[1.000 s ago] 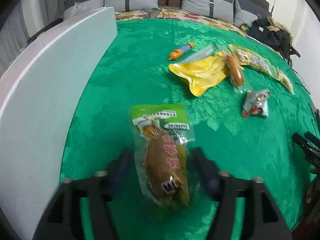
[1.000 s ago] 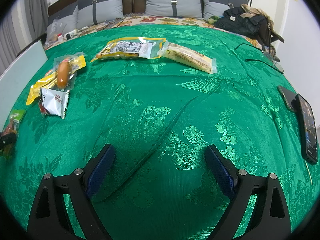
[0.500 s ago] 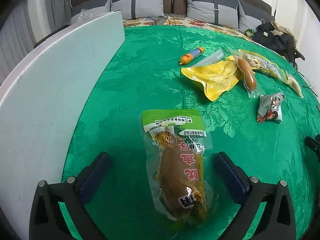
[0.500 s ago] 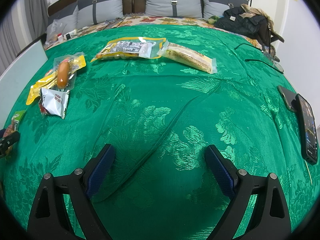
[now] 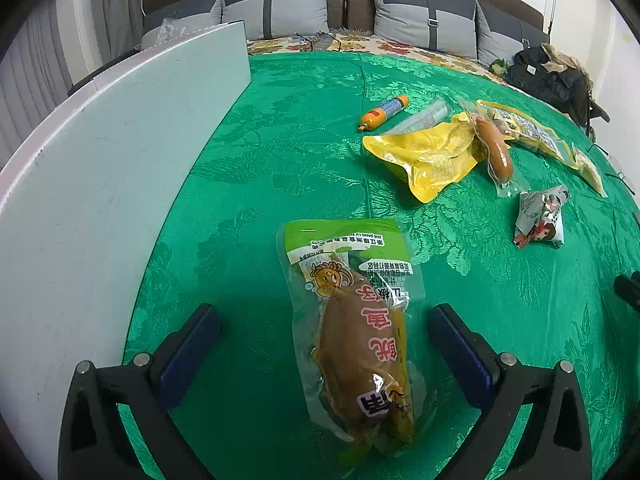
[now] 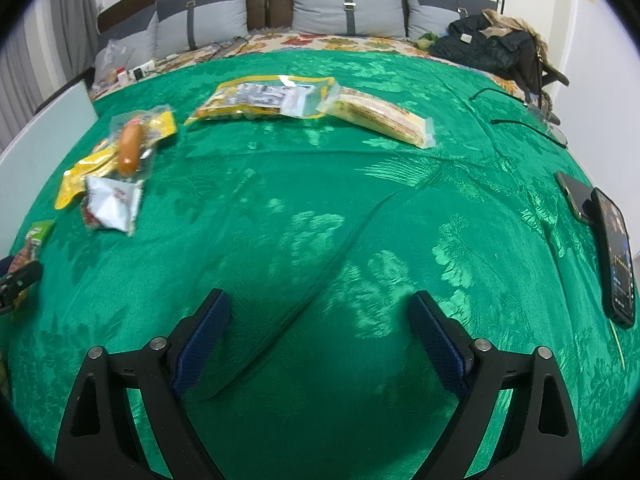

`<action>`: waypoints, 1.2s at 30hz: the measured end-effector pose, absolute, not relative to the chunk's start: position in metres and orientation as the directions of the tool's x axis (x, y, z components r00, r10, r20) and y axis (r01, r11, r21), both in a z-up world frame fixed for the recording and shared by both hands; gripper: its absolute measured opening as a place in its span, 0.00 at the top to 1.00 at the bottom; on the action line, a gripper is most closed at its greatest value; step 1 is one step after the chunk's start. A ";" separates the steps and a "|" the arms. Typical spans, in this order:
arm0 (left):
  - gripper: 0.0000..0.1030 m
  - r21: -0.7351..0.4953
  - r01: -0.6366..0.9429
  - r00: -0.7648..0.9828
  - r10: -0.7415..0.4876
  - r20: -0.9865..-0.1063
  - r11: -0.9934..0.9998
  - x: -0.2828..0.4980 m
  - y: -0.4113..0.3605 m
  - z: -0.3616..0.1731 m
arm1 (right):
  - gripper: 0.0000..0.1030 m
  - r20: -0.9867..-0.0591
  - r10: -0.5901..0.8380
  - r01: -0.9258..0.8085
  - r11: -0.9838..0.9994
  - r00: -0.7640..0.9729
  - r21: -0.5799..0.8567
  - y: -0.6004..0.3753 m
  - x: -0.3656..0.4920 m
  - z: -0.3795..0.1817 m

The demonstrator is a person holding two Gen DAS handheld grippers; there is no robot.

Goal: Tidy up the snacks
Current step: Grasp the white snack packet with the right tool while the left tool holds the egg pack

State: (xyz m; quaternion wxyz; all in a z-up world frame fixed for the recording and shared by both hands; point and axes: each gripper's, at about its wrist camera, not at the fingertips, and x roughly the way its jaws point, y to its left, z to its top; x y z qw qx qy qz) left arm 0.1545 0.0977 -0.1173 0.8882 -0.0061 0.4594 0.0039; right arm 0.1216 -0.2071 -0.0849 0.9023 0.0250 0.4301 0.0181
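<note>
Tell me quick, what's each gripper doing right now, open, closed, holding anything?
Left gripper: open, gripping nothing; the green-topped snack packet lies loose between its fingers.
Right gripper: open, empty, above the green bedspread.

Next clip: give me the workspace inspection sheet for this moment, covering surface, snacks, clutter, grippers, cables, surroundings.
Surface: green patterned bedspread, creased in the middle.
Job's things: green-topped snack pack lying between the left fingers, untouched; yellow pouch with a packed sausage on its edge; small orange sausage stick; white wrapper; clear-fronted bag beside a long yellow pack.
Clutter: two phones at the right edge.
Grippers: left gripper open; right gripper open, empty, over bare cloth.
Cables: black cable far right.
Surroundings: white panel along the left; grey pillows; dark clothing.
</note>
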 end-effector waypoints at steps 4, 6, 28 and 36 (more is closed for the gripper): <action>0.00 -0.010 -0.013 0.578 -0.001 -0.816 1.000 0.155 0.097 -0.116 | 0.10 -0.733 0.240 -0.176 0.970 0.636 0.165 -0.158 0.132 -0.065; 0.00 -0.010 -0.013 0.579 -0.001 -0.816 1.000 0.155 0.097 -0.117 | 0.10 -0.729 0.286 -0.237 0.956 0.621 0.173 -0.133 0.147 -0.062; 0.01 -0.071 0.057 0.496 -0.090 -0.864 0.996 0.154 0.101 -0.110 | 0.57 -0.679 0.430 -0.235 0.901 0.595 0.365 -0.150 0.080 -0.050; 0.60 -0.014 0.084 0.525 -0.056 -0.850 0.996 0.141 0.083 -0.097 | 0.57 -0.659 0.432 -0.241 0.899 0.615 0.365 -0.147 0.081 -0.052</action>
